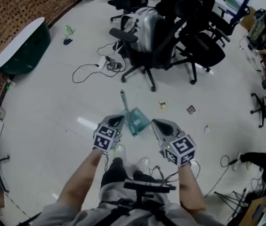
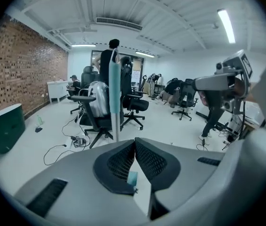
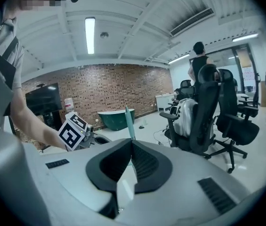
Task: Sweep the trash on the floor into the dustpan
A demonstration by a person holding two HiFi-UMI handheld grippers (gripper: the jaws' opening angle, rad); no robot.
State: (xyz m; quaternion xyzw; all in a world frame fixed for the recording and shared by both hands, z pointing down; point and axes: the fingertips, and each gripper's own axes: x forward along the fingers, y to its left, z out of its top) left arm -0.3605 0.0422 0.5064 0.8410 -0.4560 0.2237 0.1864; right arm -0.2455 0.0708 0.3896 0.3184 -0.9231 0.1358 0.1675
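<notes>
Clamping nothing: left hand-held gripper [image 1: 121, 119], right hand-held gripper [image 1: 154, 122].

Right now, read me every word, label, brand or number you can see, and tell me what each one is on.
No text is readable.
Left cube and right cube: black-and-white square markers only, no letters.
Yellowish scrap and dark scrap on the floor: any print is too small to read.

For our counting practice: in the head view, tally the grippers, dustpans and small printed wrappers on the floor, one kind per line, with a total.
Grippers: 2 (left gripper, right gripper)
Dustpans: 1 (teal dustpan)
Wrappers: 2 (yellowish wrapper, dark wrapper)
Total: 5
</notes>
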